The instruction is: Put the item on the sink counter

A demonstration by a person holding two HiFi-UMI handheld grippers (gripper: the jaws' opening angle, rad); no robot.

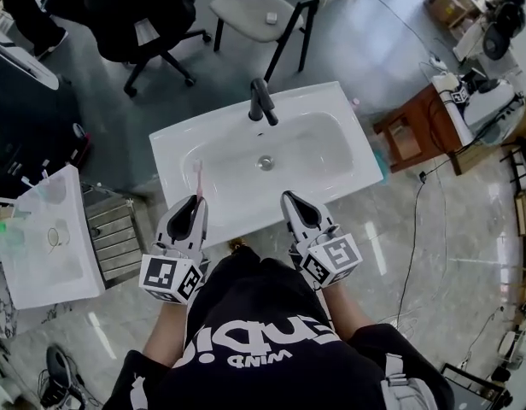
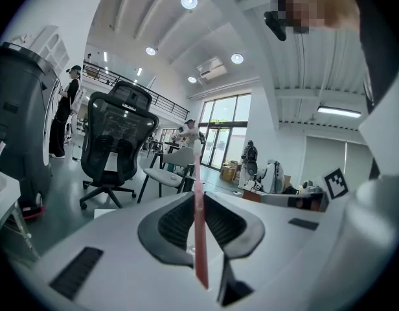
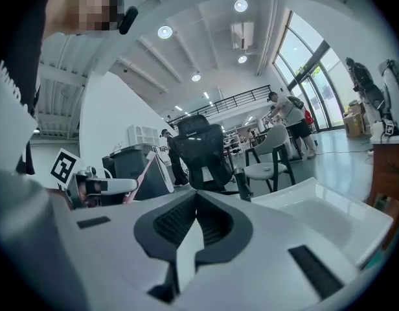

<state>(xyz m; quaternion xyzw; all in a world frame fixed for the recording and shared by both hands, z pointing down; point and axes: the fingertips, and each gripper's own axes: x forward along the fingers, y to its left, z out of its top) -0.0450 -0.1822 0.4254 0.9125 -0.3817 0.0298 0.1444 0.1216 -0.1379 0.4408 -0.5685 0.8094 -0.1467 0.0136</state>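
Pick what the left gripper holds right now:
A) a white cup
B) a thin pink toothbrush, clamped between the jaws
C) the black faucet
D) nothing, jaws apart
B: in the left gripper view, the left gripper has its jaws closed on the pink toothbrush, and the head view shows the brush poking out past the jaw tips over the front rim of the sink.

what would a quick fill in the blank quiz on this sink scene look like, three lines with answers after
1. The left gripper is shut on a thin pink ____.
2. The right gripper holds nothing, and its jaws are ____.
3. The faucet at the back of the white sink is coloured ____.

Missing words: toothbrush; shut; black.
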